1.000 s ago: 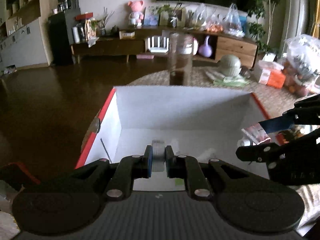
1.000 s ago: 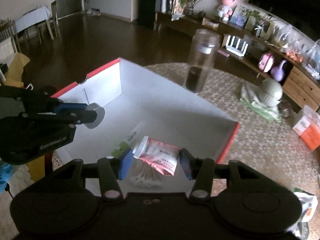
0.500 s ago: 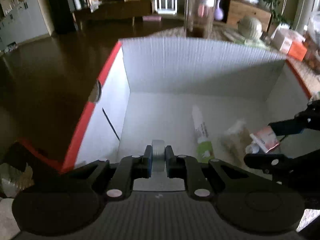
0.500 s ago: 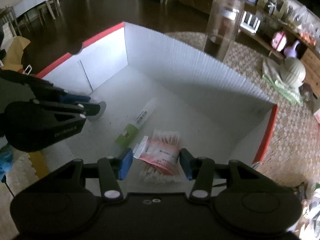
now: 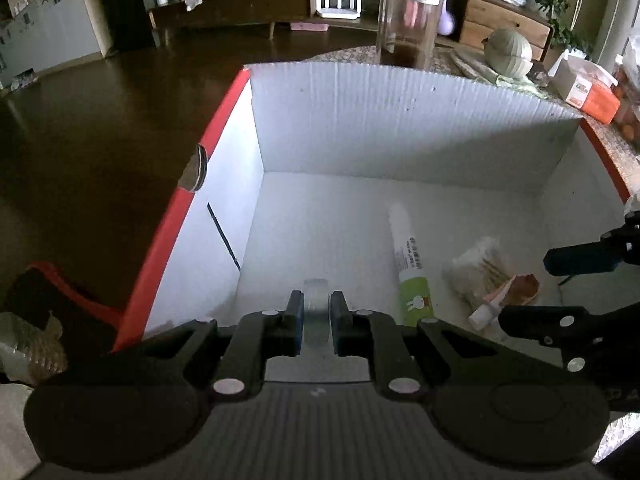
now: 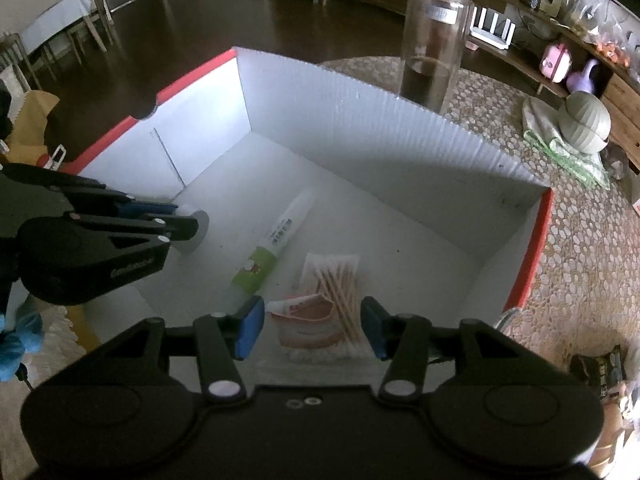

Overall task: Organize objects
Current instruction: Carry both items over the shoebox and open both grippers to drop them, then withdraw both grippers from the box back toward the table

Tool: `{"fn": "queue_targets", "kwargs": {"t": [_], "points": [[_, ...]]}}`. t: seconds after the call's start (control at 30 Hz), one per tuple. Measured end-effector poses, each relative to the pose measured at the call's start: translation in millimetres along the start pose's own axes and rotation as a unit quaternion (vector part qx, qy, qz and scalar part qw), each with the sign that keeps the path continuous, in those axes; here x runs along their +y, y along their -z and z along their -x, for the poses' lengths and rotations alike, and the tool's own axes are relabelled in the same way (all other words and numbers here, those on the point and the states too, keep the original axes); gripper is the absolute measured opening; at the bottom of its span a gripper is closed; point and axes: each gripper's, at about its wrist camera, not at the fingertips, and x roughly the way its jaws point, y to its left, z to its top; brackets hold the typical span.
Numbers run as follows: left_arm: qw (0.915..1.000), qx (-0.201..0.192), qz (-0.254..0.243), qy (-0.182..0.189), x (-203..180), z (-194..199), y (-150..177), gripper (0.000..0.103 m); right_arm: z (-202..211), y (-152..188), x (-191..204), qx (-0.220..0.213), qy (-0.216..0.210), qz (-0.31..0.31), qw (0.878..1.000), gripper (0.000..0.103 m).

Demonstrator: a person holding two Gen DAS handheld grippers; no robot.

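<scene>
Now | left gripper (image 5: 316,317) clenches tape roll (image 5: 316,312) | right gripper (image 6: 312,327) opening, pink packet (image 6: 310,322) lies loose between

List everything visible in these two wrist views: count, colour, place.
box: one, white inside, red outside, on the table.
tube: one, white with green end, lying on box floor.
cotton swab pack: one, clear, on box floor right of the tube.
pink sachet: one, partly on the swab pack, between the right jaws as they open.
clear disc: one, pinched in left gripper.
glass jar: one, dark liquid at bottom, behind box.
left gripper: black, shut on disc.
right gripper: black, over the sachet.
</scene>
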Motion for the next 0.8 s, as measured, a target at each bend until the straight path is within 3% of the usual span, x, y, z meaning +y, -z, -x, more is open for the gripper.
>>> {"fn": "queue_targets", "kwargs": {"t": [0.13, 0.27, 0.8], "points": [[0.9999, -0.013, 0.003, 0.001, 0.3, 11.4, -1.2, 0.013, 15.1, 3.1, -0.6, -0.017, -0.006, -0.002, 1.0, 0.06], [0.9995, -0.019, 0.022, 0.007, 3.9, 23.5, -2.7, 0.02, 36.6, 9.2, -2.9, -0.036, -0.008, -0.004, 0.999, 0.061], [0.996, -0.084, 0.012, 0.027, -36.2, 93.3, 7.9, 0.02, 136.1, 54.5, -27.5, -0.13, -0.011, -0.02, 0.991, 0.065]]}}
